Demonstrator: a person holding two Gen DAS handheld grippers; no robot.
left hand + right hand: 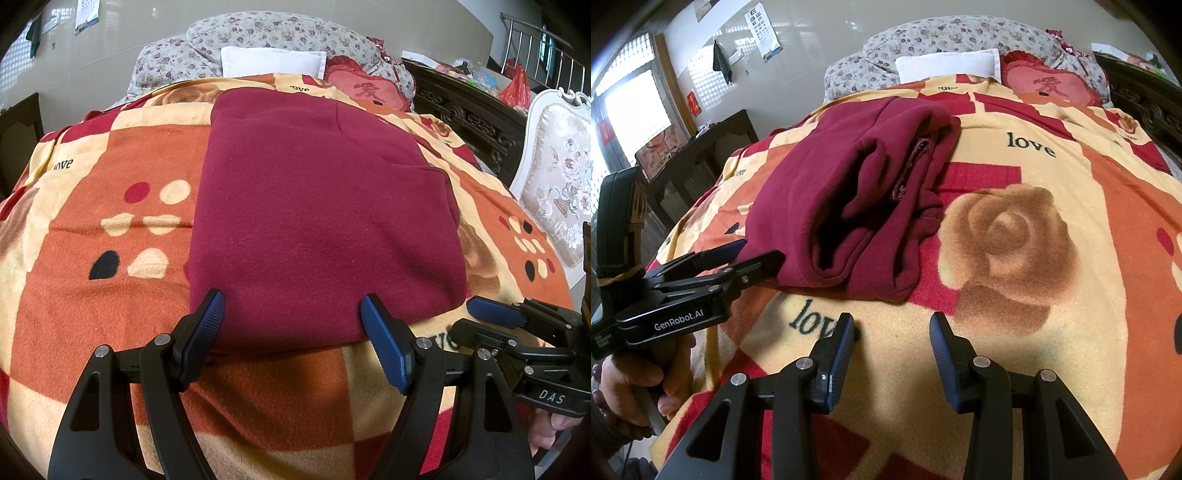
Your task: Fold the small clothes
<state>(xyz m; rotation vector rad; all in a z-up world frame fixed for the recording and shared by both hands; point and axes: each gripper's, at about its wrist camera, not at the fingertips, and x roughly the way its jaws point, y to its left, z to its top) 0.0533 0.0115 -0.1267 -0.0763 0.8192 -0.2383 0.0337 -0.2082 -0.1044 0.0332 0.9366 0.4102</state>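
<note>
A dark red sweatshirt (317, 206) lies folded into a long rectangle on the patterned blanket (110, 166). My left gripper (291, 314) is open, its fingers at either side of the garment's near edge, holding nothing. In the right wrist view the sweatshirt (857, 192) shows its layered folded side, with the left gripper (738, 258) at its near left corner. My right gripper (892, 332) is open and empty, over the blanket (1015, 240) just in front of the garment. It also shows in the left wrist view (491, 314) to the right of the garment.
Floral pillows (266, 37), a white pillow (273, 61) and a red heart cushion (362, 88) lie at the bed's head. A dark carved bed frame (472, 114) and a white upholstered chair (557, 184) stand on the right. A dark cabinet (701, 155) stands to the left.
</note>
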